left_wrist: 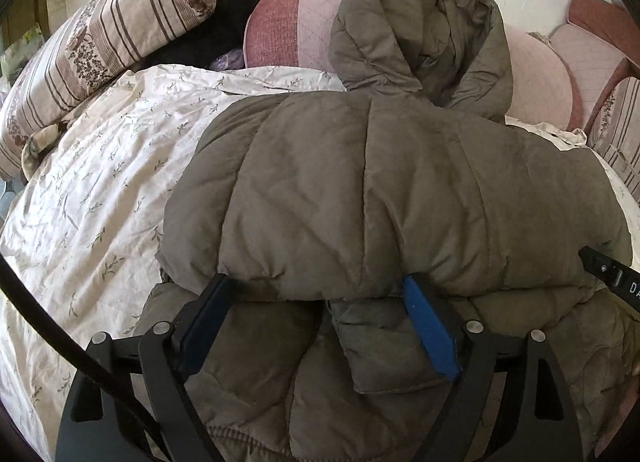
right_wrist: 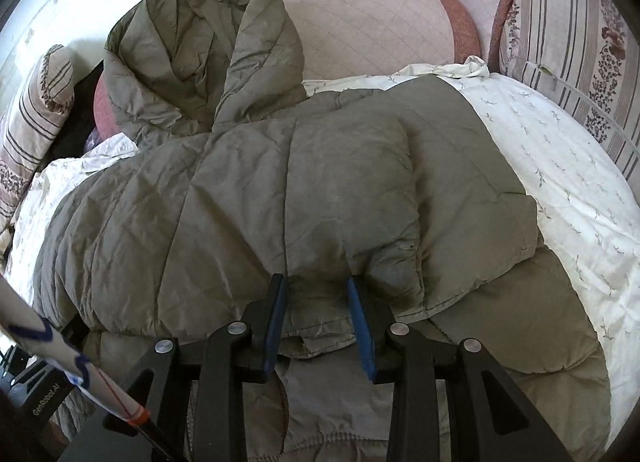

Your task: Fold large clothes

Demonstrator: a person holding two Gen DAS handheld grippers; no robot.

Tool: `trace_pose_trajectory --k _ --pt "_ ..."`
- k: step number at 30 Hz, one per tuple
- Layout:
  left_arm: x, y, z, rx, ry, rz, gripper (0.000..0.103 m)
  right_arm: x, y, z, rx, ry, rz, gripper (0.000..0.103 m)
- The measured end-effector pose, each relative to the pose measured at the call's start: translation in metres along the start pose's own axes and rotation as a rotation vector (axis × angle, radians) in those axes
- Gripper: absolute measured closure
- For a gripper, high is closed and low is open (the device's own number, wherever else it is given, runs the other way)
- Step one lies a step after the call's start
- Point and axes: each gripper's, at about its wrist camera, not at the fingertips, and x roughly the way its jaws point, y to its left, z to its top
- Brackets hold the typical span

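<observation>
The jacket [left_wrist: 360, 190], an olive quilted puffer, lies on the bed [left_wrist: 92, 198] with its hood [left_wrist: 424, 34] propped against the far pink headboard [right_wrist: 372, 18]. Its body has been doubled over, so a puffy folded edge faces the near side, over a lower layer.

It looks light but bulky, soft and springy, with a smooth shell that would probably slip. A pinch on one layer would likely slide off. The safer hold, I judge, is deep on the folded edge or a stitched seam, taking both layers, then pressing the air out.

The left claw [left_wrist: 316, 290] stands wide, its blue pads astride the folded edge without squeezing it. The right claw [right_wrist: 316, 290] is narrower, pads either side of the same edge; whether they pinch it I cannot tell.

The bed is covered by a rumpled cream sheet with small sprigs, a soft, yielding surface. Striped floral pillows [left_wrist: 100, 46] sit at the far left and far right, with a pale wall behind.
</observation>
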Motion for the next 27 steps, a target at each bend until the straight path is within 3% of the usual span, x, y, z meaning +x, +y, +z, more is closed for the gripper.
trace_pose_trajectory --k 6,11,15,18,24,27 --pt "-0.009 0.006 0.003 -0.047 0.01 -0.036 0.017 -0.018 0.005 0.003 -0.011 -0.055 -0.002 0.068" --pt "-0.032 0.011 0.008 -0.089 -0.026 -0.062 0.017 -0.04 0.026 0.001 -0.092 -0.133 0.077 0.068" --pt "-0.054 0.019 0.014 -0.137 -0.057 -0.099 0.017 -0.028 0.038 -0.004 -0.119 -0.058 0.139 0.062" --pt "-0.072 0.028 0.016 -0.175 -0.074 -0.136 0.017 -0.009 0.044 -0.011 -0.148 0.019 0.118 0.061" --pt "-0.098 0.044 0.013 -0.243 -0.082 -0.14 0.017 -0.017 0.05 -0.012 -0.162 0.0 0.099 0.061" --pt "-0.112 0.047 0.008 -0.326 -0.077 -0.189 0.017 -0.026 0.048 -0.011 -0.142 -0.016 0.122 0.061"
